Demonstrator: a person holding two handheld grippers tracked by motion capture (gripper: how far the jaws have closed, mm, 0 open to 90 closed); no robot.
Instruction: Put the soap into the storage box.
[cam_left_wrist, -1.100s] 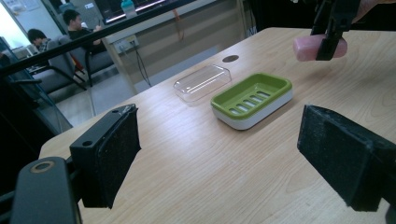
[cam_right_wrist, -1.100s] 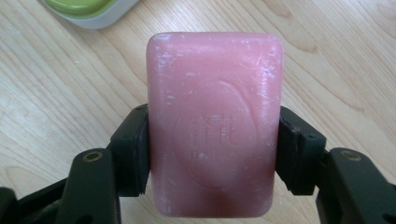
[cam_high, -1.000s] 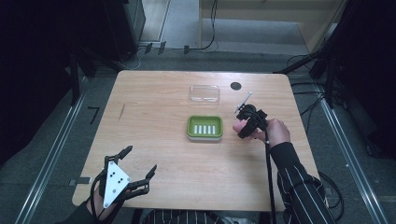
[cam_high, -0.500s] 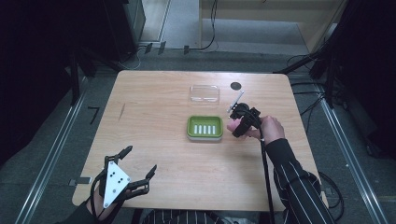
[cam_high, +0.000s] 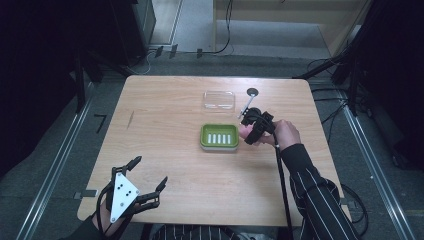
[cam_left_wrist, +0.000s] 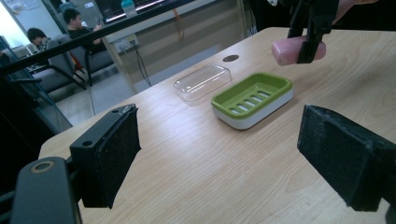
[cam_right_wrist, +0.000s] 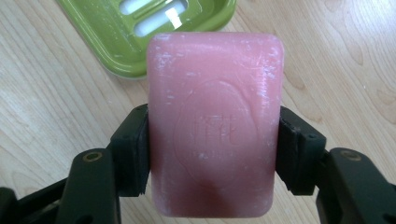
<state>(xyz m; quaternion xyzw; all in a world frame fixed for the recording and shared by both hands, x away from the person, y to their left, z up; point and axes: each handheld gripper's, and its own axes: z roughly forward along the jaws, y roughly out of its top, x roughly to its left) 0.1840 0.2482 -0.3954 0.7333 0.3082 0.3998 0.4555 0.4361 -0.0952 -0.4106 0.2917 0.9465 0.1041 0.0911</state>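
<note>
A pink soap bar (cam_right_wrist: 215, 121) is clamped between the pads of my right gripper (cam_right_wrist: 214, 154), which is shut on it. In the high view that gripper (cam_high: 248, 131) hovers just right of the green soap dish (cam_high: 219, 137) at the table's middle, the soap (cam_high: 244, 131) peeking out at its left. The left gripper view shows the soap (cam_left_wrist: 292, 50) raised above the table beyond the dish (cam_left_wrist: 252, 100). My left gripper (cam_high: 150, 181) rests open near the table's front left corner, its black pads (cam_left_wrist: 112, 149) wide apart with nothing between them.
A clear plastic lid (cam_high: 219, 99) lies behind the dish. A round dark hole (cam_high: 253, 92) sits in the tabletop near the back edge. A cable (cam_high: 283, 190) trails from the right gripper along the striped sleeve. Bare wooden table (cam_high: 165, 120) spreads across the left half.
My right gripper has carried the soap leftward, closer to the green dish. The left gripper has kept still.
</note>
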